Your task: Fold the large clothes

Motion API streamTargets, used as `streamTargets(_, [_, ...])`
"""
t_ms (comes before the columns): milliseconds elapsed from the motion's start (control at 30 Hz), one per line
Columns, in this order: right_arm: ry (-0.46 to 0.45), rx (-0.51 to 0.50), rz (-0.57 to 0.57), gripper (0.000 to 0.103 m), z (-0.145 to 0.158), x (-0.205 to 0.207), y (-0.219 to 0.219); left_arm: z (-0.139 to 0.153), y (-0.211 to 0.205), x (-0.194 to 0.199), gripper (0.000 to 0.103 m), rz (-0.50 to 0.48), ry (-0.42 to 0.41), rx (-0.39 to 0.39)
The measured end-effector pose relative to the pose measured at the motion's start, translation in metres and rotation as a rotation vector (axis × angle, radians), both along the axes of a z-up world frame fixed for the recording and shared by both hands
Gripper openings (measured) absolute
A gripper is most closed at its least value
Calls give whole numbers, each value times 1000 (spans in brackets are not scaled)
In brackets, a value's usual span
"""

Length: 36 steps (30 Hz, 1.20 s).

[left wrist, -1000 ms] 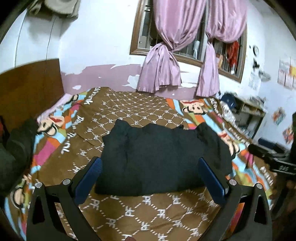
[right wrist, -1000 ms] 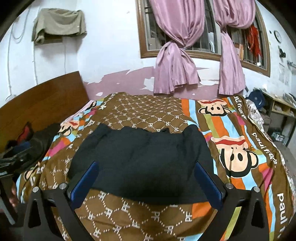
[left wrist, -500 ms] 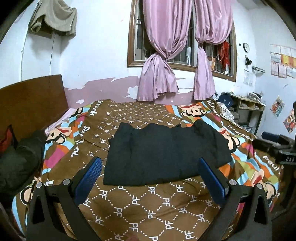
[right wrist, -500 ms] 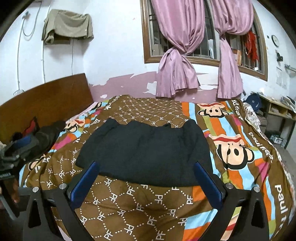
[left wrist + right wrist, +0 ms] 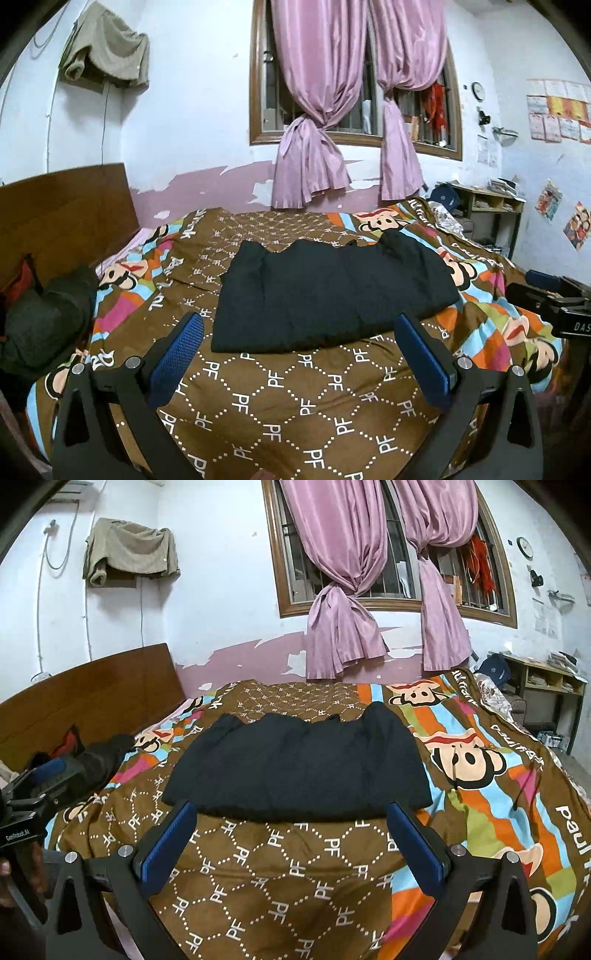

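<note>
Patterned bedspread (image 5: 280, 391) beneath both spread, empty grippers: left gripper (image 5: 299, 354), right gripper (image 5: 291, 834). Folded black garment (image 5: 332, 291) lies beyond the jaws; pink curtains (image 5: 317, 110) behind.

A lived-in home bedroom: a wide bed under a brown quilt printed with PF letters and cartoon monkey faces (image 5: 280, 384) fills the near ground, with a brown wooden headboard (image 5: 66, 210) at its left. On the far wall, pink satin curtains knotted at the middle (image 5: 343, 602) hang over a barred, wood-framed window (image 5: 402, 572), above peeling mauve paint. A small round wall clock (image 5: 524, 546) and a cluttered wooden shelf unit (image 5: 546, 686) stand at the right
</note>
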State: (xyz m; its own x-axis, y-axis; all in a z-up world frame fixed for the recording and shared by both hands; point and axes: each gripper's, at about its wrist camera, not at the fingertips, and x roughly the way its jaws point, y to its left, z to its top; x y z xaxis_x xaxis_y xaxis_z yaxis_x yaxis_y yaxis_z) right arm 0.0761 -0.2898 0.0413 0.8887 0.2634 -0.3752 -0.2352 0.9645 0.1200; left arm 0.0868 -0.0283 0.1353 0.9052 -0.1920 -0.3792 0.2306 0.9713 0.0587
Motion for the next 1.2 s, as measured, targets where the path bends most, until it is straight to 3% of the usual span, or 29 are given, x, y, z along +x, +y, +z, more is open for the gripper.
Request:
streamTargets(333, [-37, -46, 37, 103, -13, -20, 17, -26, 1, -14, 101, -24, 47, -46])
streamTargets(633, [24, -56, 47, 103, -44, -11, 19, -46, -3, -10, 101, 0, 103, -44])
streamTargets(1200, [35, -30, 39, 103, -48, -9, 15, -54, -1, -9, 101, 21, 113, -32])
